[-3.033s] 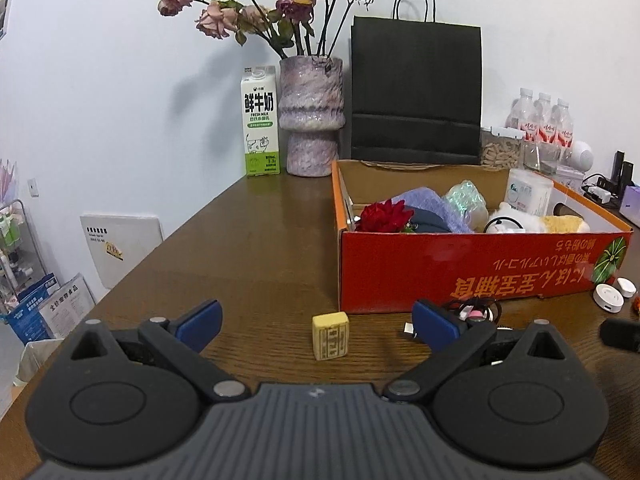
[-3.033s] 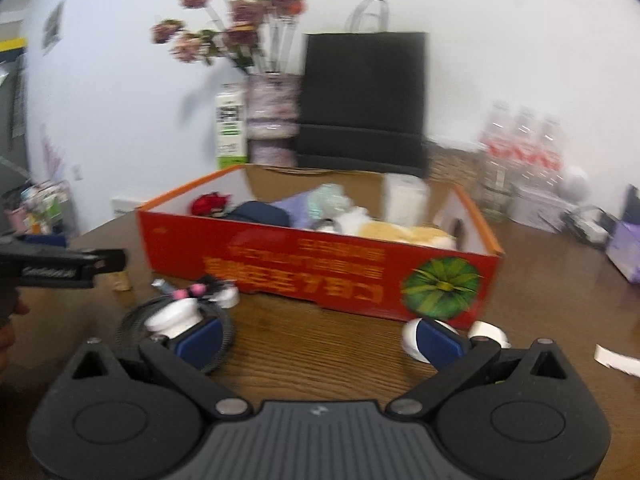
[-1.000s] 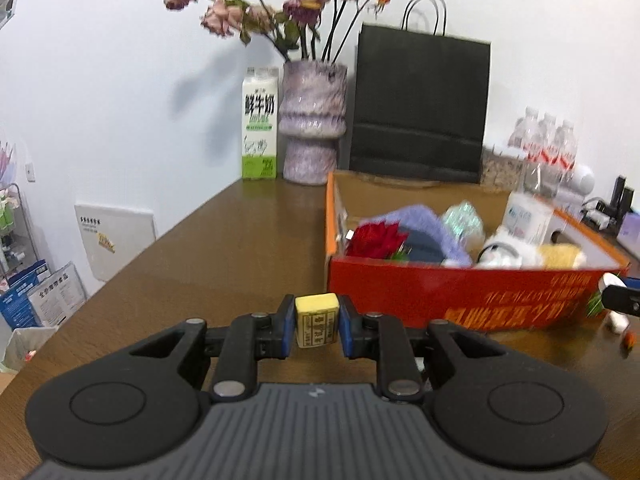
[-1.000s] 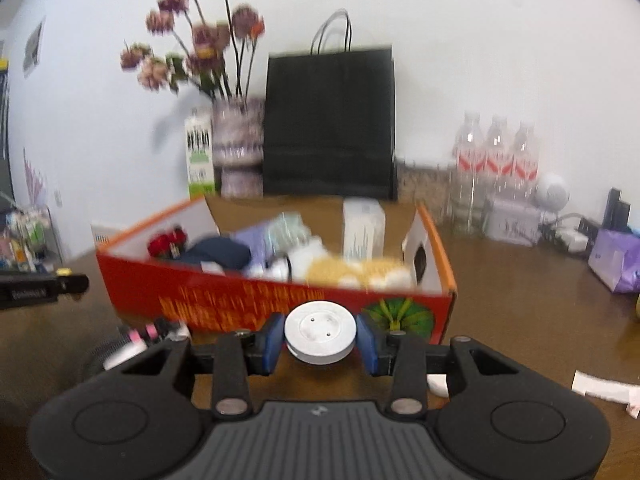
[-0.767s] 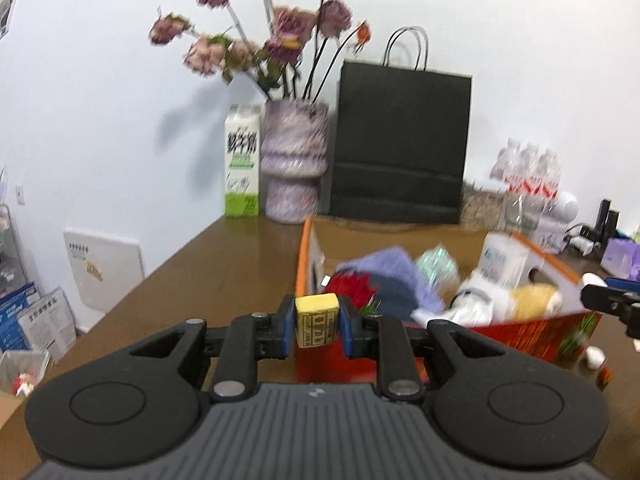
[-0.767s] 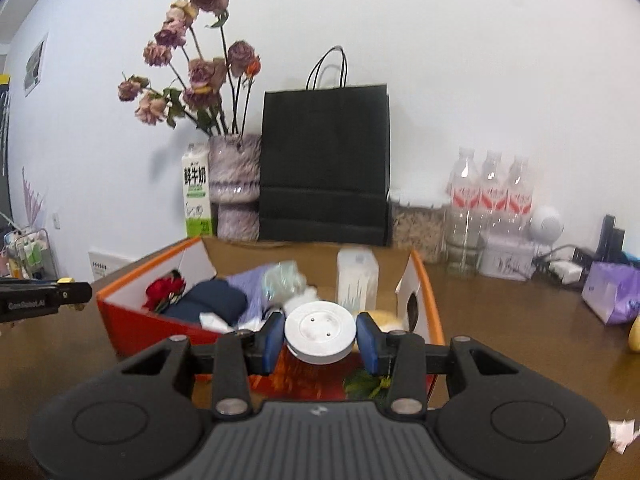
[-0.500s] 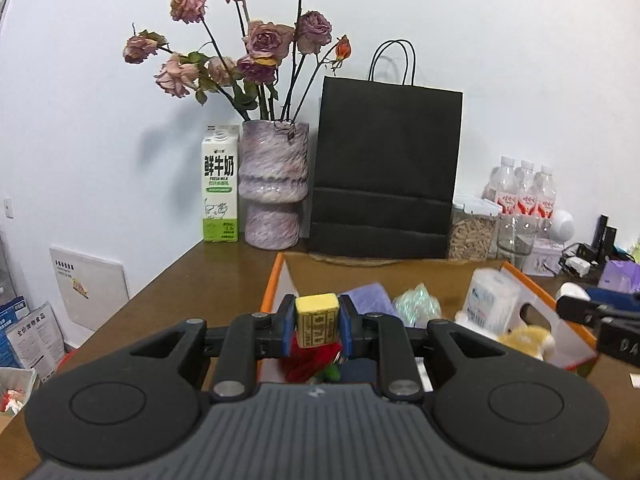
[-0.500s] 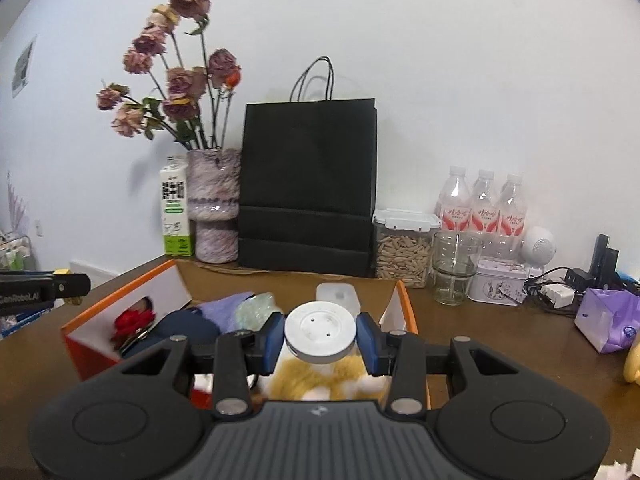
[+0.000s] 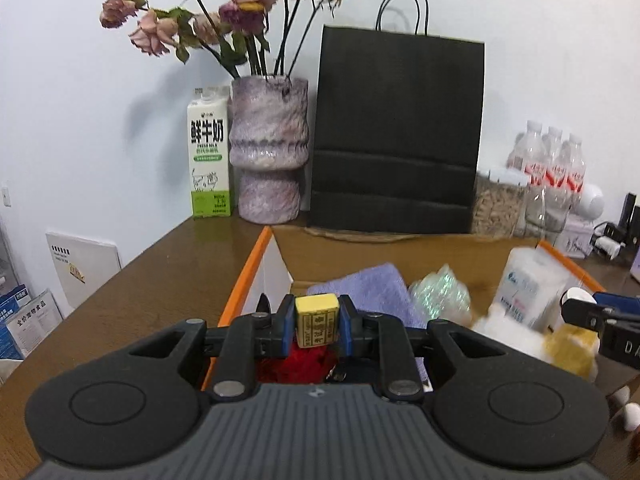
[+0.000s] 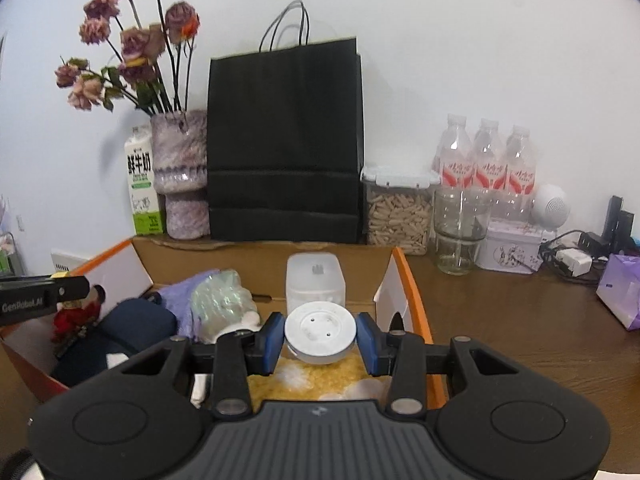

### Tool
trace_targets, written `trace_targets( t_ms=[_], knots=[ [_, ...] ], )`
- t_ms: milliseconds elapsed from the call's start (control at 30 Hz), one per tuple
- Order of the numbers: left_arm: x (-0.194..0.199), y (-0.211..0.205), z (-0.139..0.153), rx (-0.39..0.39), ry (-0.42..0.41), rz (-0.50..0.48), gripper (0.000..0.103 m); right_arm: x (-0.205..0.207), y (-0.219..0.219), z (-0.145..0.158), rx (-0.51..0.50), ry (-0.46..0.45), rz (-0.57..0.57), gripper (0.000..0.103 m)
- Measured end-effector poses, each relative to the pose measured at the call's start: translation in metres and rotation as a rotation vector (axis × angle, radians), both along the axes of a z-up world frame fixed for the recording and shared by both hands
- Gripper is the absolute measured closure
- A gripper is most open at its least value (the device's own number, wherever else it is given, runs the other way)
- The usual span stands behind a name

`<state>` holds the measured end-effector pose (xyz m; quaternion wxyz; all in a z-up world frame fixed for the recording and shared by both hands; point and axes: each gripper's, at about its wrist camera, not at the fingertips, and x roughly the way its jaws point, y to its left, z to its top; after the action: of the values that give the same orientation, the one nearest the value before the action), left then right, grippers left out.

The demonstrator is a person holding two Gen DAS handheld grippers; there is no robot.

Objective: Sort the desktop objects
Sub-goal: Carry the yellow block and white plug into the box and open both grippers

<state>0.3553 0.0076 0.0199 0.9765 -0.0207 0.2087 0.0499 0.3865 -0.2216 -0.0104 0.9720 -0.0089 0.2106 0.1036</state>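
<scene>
My left gripper point(image 9: 317, 326) is shut on a small yellow block point(image 9: 317, 320) with dark characters, held above the left end of the open orange cardboard box point(image 9: 245, 276), over a red flower point(image 9: 296, 366). My right gripper point(image 10: 320, 340) is shut on a white round disc point(image 10: 320, 333), held above the box's right part point(image 10: 412, 292), over a yellow plush point(image 10: 316, 380). The box holds a purple cloth point(image 9: 372, 286), a shiny bundle point(image 10: 218, 300) and a white container point(image 10: 315, 280). The right gripper's tip shows in the left wrist view point(image 9: 600, 316).
Behind the box stand a black paper bag point(image 10: 284, 144), a purple vase of dried roses point(image 9: 269, 152), a milk carton point(image 9: 210, 164), a jar of pellets point(image 10: 399, 208), a glass jar point(image 10: 460, 236) and water bottles point(image 10: 486, 164). A purple packet point(image 10: 622, 294) lies right.
Both grippers have moved forward and higher with their objects, from the box's front side to above its inside. Both stay shut.
</scene>
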Motion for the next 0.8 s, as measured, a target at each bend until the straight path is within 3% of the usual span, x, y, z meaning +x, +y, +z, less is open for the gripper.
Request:
trace_targets(
  t_ms=[267,300,367,400,433,467,500,533,633,800],
  knots=[
    [-0.001,-0.003,-0.002,0.033,-0.009,-0.017,0.081,0.006,0.0,-0.007,-0.001,0.038,0.007,0.065],
    [-0.002,-0.004,-0.002,0.034,-0.013,-0.02,0.078,0.006,0.0,-0.007,-0.001,0.04,0.01,0.065],
    [-0.003,-0.004,-0.001,0.043,-0.024,-0.021,0.057,0.005,0.0,-0.008,0.008,0.036,0.019,0.064],
    [-0.005,-0.005,0.0,0.053,-0.034,-0.017,0.033,0.004,0.0,-0.008,0.011,0.033,0.021,0.058],
    [-0.007,-0.007,0.001,0.067,-0.048,-0.008,0.017,0.003,0.0,-0.008,0.012,0.028,0.022,0.041],
    [-0.01,-0.008,0.002,0.087,-0.067,-0.003,0.014,0.001,0.0,-0.006,0.016,0.018,0.02,0.029],
    [-0.013,-0.01,0.003,0.102,-0.087,-0.003,0.01,-0.002,-0.001,-0.005,0.02,0.002,0.015,0.009],
    [-0.015,-0.011,0.004,0.11,-0.105,-0.005,0.0,-0.005,-0.001,-0.004,0.019,-0.019,0.011,0.004],
    [-0.02,-0.014,0.005,0.128,-0.131,-0.001,0.0,-0.014,0.001,-0.001,0.006,-0.068,0.013,0.0],
    [-0.023,-0.014,0.006,0.131,-0.135,0.001,0.0,-0.017,0.003,0.0,-0.007,-0.073,0.019,0.0]
  ],
)
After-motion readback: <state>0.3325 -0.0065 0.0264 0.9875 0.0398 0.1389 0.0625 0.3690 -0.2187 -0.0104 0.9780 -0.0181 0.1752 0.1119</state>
